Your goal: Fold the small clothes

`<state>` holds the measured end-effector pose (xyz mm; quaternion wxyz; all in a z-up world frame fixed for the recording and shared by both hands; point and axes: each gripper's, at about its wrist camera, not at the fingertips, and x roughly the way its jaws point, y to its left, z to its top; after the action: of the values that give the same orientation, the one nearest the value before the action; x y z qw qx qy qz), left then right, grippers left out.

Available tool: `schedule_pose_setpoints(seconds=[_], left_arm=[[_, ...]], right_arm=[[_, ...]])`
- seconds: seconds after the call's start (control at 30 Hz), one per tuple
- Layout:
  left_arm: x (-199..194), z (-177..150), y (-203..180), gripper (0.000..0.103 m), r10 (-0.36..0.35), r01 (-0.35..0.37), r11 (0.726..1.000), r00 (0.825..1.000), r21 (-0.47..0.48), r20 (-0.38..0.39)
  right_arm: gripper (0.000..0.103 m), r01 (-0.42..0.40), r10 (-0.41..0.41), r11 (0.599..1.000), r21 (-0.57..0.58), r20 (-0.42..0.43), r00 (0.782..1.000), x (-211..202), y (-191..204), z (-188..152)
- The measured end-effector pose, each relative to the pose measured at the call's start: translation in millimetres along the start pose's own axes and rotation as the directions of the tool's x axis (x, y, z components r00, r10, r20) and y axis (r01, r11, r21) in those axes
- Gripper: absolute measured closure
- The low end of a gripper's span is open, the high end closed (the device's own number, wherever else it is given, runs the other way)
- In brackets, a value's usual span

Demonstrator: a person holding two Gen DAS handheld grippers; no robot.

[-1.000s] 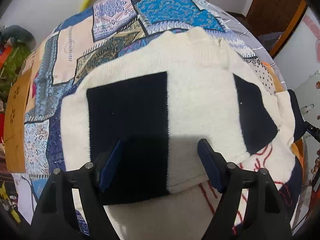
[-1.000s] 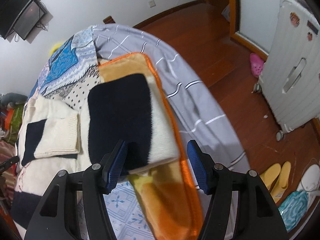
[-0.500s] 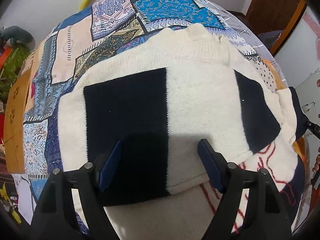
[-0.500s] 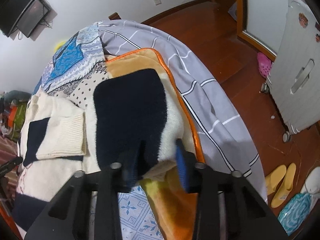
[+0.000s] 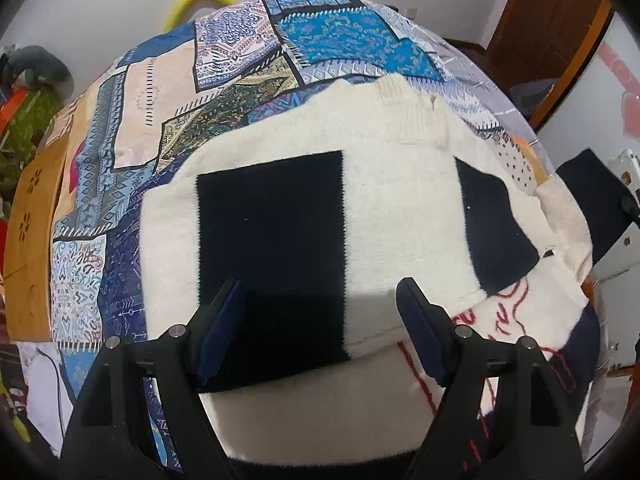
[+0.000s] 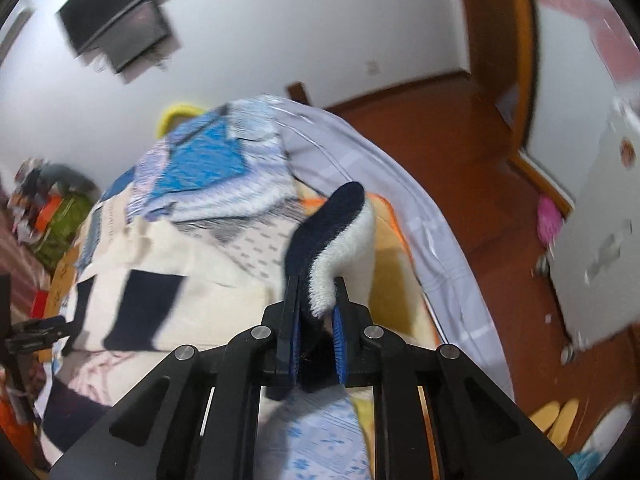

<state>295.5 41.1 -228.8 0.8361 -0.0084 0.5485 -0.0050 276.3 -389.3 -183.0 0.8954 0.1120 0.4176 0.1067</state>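
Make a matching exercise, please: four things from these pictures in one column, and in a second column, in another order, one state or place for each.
Things:
1. right gripper
2. left gripper
3. sweater sleeve
4. television

States or places:
A. mounted on the white wall
B. jaws apart above the sweater body, pinching nothing
C. lifted off the bed, standing up from the jaws
D. jaws closing on knit fabric

Pairs: 1-D, 2-B, 3-C, 4-A
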Motion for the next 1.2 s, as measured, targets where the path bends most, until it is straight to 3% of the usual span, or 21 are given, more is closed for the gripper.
schedule_pose_setpoints(seconds=[0.27, 0.4, 0.53, 0.8, 0.93, 1.03, 1.13, 1.2], left_arm=[[-17.6, -6.3, 7.1, 0.025, -0.019, 0.019, 1.0, 0.999, -0.009, 0.039], [-27.7, -12.6, 13.8, 0.025, -0.026, 0.027, 1.0, 0.998, -0.009, 0.058], [-35.6, -19.2, 22.6, 0.025, -0.022, 0.023, 1.0, 0.997, -0.016, 0.071], [-33.4, -25.3, 37.5, 0.025, -0.016, 0.019, 0.998, 0.998, -0.06, 0.058], [-27.8, -26.4, 35.8, 0.025, -0.012, 0.015, 0.998, 0.999, -0.062, 0.044], [-24.0, -25.7, 30.8, 0.025, -0.016, 0.018, 0.998, 0.999, -0.055, 0.033], [-21.6, -25.2, 25.4, 0.025, -0.017, 0.018, 0.999, 0.999, -0.043, 0.029], [-20.4, -24.9, 23.0, 0.025, -0.019, 0.02, 0.999, 1.0, -0.039, 0.025]], right_arm=[[0.091, -0.088, 0.092, 0.979, -0.182, 0.014, 0.996, -2.5, 87.1, 14.0], [0.091, -0.131, 0.126, 0.961, -0.245, -0.034, 0.991, 17.7, 126.2, 5.9], [0.091, -0.168, 0.135, 0.946, -0.276, -0.134, 0.982, 47.3, 150.5, -12.9], [0.084, -0.212, 0.124, 0.938, -0.273, -0.306, 0.944, 85.7, 159.5, -49.0], [0.077, -0.224, 0.132, 0.936, -0.271, -0.321, 0.938, 78.3, 156.8, -50.5], [0.064, -0.25, 0.163, 0.937, -0.243, -0.331, 0.93, 67.8, 152.0, -49.4], [0.062, -0.265, 0.19, 0.935, -0.236, -0.3, 0.935, 50.6, 146.8, -45.4], [0.054, -0.263, 0.198, 0.939, -0.224, -0.276, 0.941, 42.1, 141.9, -40.9]])
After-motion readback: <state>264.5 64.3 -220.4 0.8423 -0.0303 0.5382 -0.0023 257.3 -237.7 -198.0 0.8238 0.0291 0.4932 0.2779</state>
